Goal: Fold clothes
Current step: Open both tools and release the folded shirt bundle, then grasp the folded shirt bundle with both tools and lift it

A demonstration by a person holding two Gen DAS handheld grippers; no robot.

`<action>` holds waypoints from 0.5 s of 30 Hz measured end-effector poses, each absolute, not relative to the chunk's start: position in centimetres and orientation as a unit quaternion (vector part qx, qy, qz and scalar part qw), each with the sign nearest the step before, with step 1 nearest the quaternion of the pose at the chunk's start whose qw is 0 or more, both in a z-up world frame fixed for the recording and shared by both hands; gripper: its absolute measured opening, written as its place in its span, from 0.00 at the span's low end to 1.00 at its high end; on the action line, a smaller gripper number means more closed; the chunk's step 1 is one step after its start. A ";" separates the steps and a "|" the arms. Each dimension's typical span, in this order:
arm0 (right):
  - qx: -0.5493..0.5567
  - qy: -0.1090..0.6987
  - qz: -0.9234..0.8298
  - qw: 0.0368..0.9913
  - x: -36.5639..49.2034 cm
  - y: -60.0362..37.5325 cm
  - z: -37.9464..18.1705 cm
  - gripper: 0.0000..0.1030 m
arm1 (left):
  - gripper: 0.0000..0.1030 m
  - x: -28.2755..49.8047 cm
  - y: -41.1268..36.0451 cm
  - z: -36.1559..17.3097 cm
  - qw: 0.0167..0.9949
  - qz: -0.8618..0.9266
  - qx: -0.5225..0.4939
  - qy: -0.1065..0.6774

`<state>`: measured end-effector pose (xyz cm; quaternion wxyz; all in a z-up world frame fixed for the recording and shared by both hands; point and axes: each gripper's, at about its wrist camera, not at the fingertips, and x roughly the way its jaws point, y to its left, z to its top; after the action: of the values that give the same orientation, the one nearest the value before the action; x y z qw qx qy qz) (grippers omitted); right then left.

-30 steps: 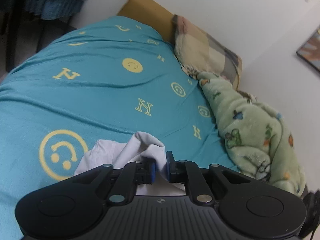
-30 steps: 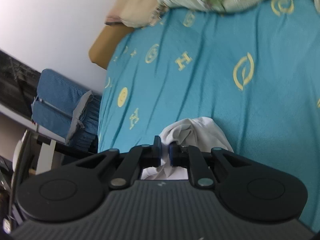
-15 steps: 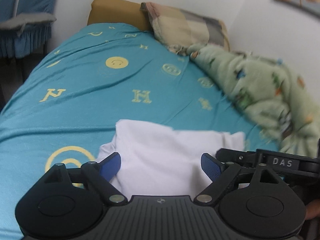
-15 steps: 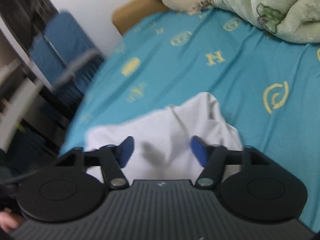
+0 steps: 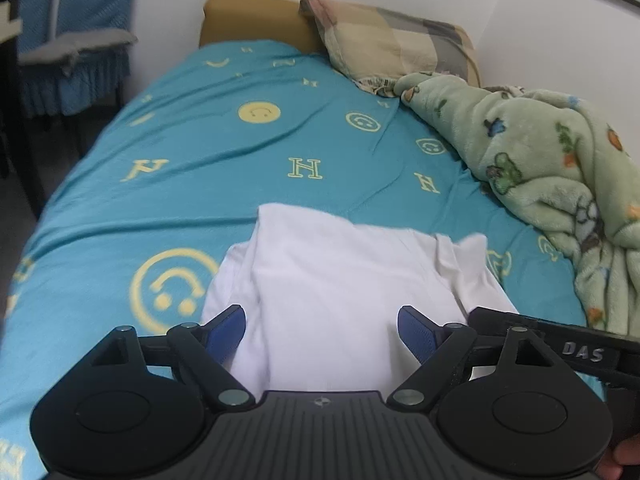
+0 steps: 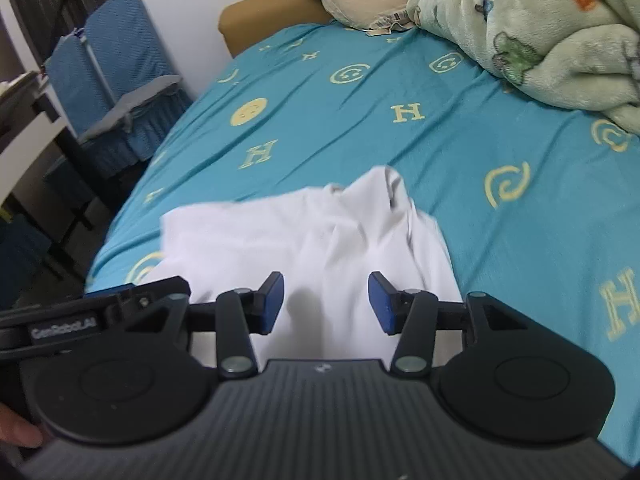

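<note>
A white garment (image 5: 336, 280) lies folded over on the teal bed sheet (image 5: 224, 148), near the bed's front end. It also shows in the right wrist view (image 6: 304, 232), with a rumpled corner at its far right. My left gripper (image 5: 322, 332) is open and empty, just above the garment's near edge. My right gripper (image 6: 326, 304) is open and empty, over the same near edge. The right gripper's body shows at the right in the left wrist view (image 5: 560, 344). The left gripper's body shows at the left in the right wrist view (image 6: 92, 320).
A green fleece blanket (image 5: 552, 168) is heaped along the bed's right side. A patchwork pillow (image 5: 384, 40) leans on the tan headboard (image 5: 256, 16). A blue covered chair (image 6: 116, 76) and a desk edge stand left of the bed.
Both grippers were shut on bunched white cloth one second ago. They have opened and let it go, and the garment now lies spread on the sheet. Both grippers have drawn back.
</note>
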<state>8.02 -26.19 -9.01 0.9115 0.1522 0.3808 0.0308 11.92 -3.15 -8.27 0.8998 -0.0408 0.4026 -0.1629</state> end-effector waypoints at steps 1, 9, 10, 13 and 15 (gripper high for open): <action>0.148 0.380 0.032 0.913 7.0 -26.1 -8.5 0.48 | 0.83 11.0 -3.3 -8.1 0.899 -0.163 -0.029 0.406; 0.138 0.432 -0.001 0.891 4.6 -26.1 -10.4 0.47 | 0.84 8.6 -3.8 -9.7 0.892 -0.139 0.000 0.430; 0.132 0.435 0.001 0.891 4.6 -26.0 -10.8 0.47 | 0.84 8.4 -3.7 -9.6 0.893 -0.137 0.000 0.428; 0.115 0.432 -0.001 0.895 4.7 -25.6 -10.6 0.47 | 0.84 7.4 -3.6 -8.6 0.897 -0.135 0.006 0.420; 0.130 0.427 -0.006 0.895 4.3 -25.8 -10.0 0.47 | 0.84 6.3 -3.0 -7.3 0.902 -0.135 -0.008 0.410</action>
<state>4.35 -25.85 -10.00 0.8949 0.1300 0.4269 -0.0055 6.34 -3.03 -7.32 0.9019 -0.0078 0.4103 -0.1348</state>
